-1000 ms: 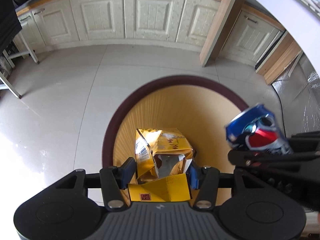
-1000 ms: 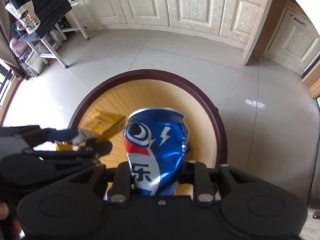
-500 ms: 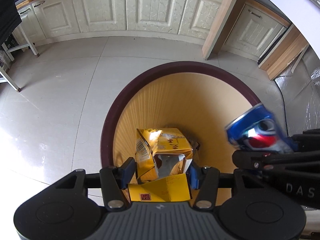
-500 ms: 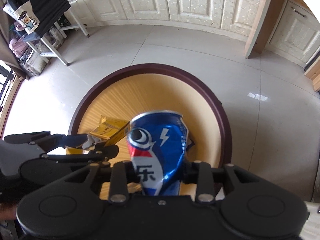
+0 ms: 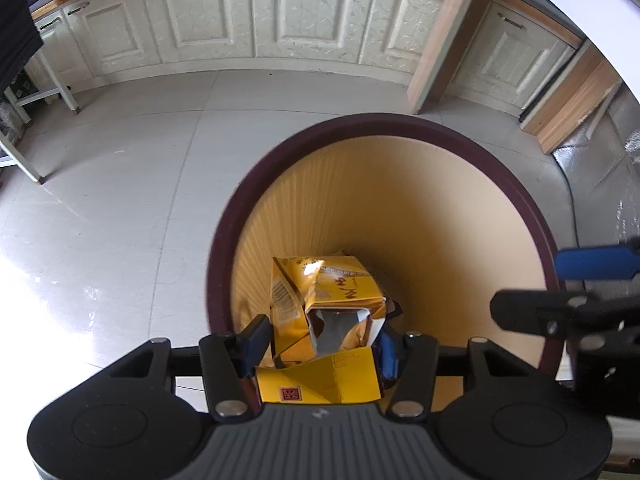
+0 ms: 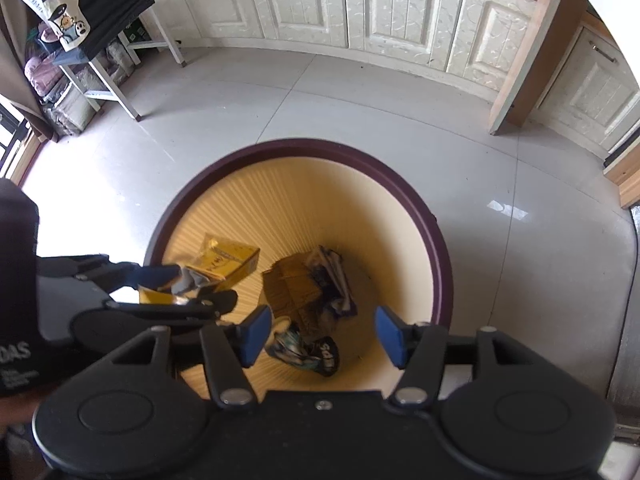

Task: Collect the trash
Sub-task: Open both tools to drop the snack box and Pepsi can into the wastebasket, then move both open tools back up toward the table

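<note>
— What has changed since a second ago?

— The blue can is gone from the right gripper (image 6: 323, 334). A second ago its pads pinched the can over the bin (image 6: 438, 240); now the jaws are opening with nothing between them, and only the bin's inside shows through the gap.

— And the left one?

— The left gripper (image 5: 320, 340) is clenched on the crumpled yellow carton (image 5: 326, 312) as before, though its jaws are starting to open a little. The right pad touches the carton; at the left pad I cannot tell. The carton hangs over the bin's mouth, above its ribbed yellow wall.

— Does one camera show more than the other?

— Yes. The right wrist view looks to the bottom of the bin: a flattened brown box (image 6: 290, 288), a crumpled wrapper (image 6: 334, 280) and a dark crushed thing (image 6: 306, 350) that may be the can, too blurred to say. In the left wrist view the carton hides that floor.
</note>
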`<state>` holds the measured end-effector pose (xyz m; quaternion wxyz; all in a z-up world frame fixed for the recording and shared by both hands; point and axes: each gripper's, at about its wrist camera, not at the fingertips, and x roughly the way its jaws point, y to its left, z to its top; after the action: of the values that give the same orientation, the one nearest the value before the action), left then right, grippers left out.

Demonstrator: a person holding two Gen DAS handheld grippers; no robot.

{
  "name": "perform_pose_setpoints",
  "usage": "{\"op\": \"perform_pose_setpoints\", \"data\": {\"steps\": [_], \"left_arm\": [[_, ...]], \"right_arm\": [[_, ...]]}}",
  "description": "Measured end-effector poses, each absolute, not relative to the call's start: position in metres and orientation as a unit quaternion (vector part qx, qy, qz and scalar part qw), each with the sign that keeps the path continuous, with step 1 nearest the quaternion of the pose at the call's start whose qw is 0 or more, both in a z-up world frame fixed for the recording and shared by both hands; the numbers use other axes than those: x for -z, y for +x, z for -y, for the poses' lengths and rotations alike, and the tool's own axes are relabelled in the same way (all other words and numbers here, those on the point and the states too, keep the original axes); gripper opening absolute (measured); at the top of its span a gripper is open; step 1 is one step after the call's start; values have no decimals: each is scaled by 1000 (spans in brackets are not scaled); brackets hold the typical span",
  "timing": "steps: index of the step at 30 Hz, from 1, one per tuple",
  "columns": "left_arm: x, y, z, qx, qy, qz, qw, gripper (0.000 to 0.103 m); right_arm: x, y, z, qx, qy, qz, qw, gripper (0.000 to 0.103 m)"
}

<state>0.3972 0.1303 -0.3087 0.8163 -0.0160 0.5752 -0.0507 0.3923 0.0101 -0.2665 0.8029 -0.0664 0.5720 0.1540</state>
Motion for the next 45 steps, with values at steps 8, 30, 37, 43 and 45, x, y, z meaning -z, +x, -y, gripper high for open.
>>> {"op": "perform_pose_setpoints", "data": {"steps": [8, 30, 37, 43, 45], "left_arm": [[307, 395, -127, 55, -11, -578, 814, 77], [264, 375, -133, 44, -5, -567, 822, 83], [252, 357, -150, 17, -13, -559, 829, 98], [239, 342, -162, 5, -20, -551, 834, 103], [233, 337, -165, 1, -24, -547, 837, 103]], "right_arm": [[263, 390, -8, -143, -86, -574, 802, 61], [242, 373, 16, -127, -43, -556, 820, 68], [234, 362, 23, -102, -37, -546, 831, 82], [226, 345, 27, -94, -37, -540, 835, 93], [223, 338, 28, -90, -37, -538, 837, 97]]}}
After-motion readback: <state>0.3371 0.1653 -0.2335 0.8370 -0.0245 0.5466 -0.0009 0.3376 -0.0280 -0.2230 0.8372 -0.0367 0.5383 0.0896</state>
